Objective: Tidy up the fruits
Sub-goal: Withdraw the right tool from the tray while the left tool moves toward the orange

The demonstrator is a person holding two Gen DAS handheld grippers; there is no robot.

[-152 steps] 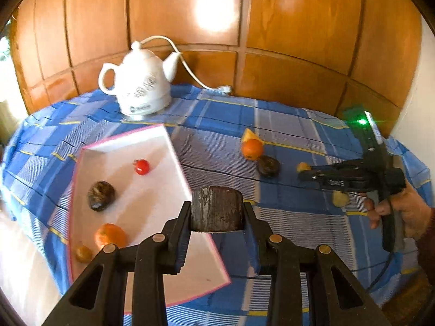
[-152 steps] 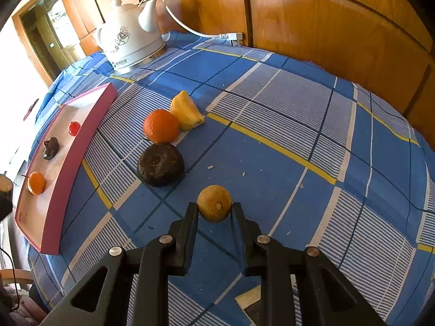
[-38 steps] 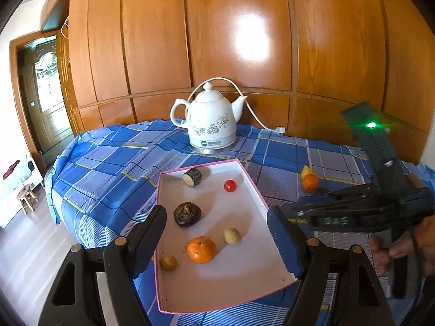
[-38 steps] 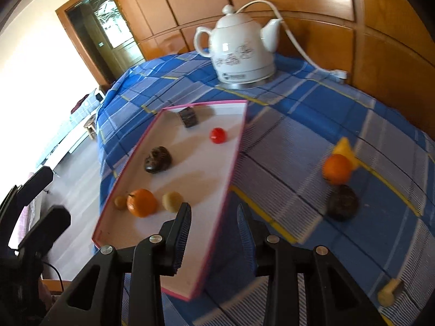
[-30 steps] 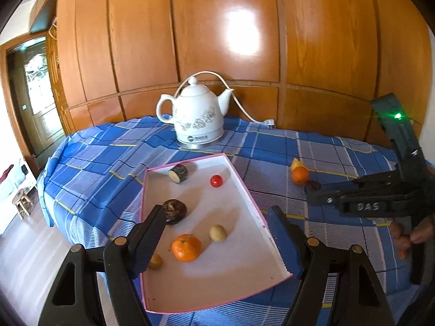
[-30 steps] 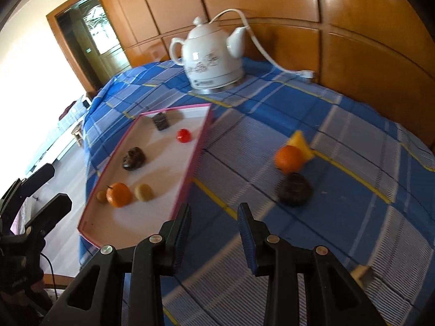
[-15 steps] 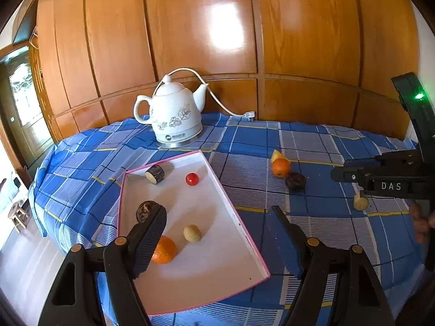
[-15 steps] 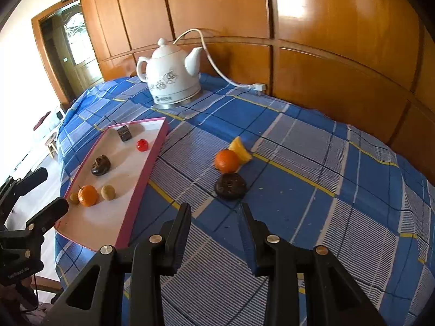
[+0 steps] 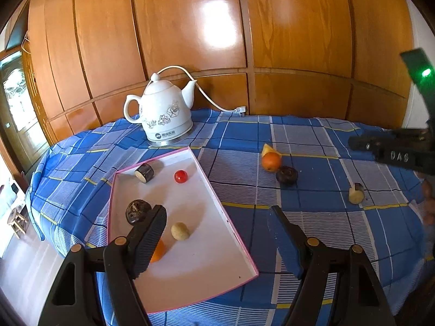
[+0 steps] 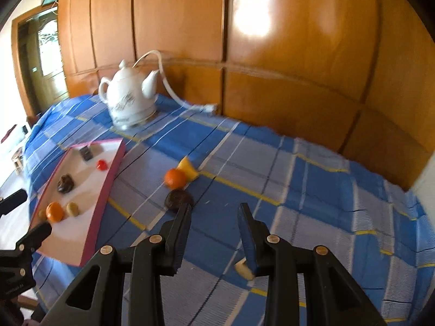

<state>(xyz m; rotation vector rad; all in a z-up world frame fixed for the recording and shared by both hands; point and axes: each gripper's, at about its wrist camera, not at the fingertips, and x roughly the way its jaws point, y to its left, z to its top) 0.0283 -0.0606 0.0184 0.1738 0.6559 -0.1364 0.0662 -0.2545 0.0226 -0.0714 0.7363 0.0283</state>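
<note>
Pink-rimmed tray (image 9: 233, 233) taken as landmark, set on tabletop (image 9: 312, 212). Inside tray: red fruit (image 9: 180, 176), dark fruit (image 9: 137, 210), beige fruit (image 9: 179, 231). Right of tray, on cloth: orange (image 9: 271, 161), dark round fruit (image 9: 286, 175), touching. Left tongs (image 9: 217, 237) held apart over tray, nothing between. Right tongs (image 10: 214, 233) seen apart, empty, right of tray.

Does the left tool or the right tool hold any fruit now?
No. The left tool and the right tool both stand open, nothing between their jaws.
</note>
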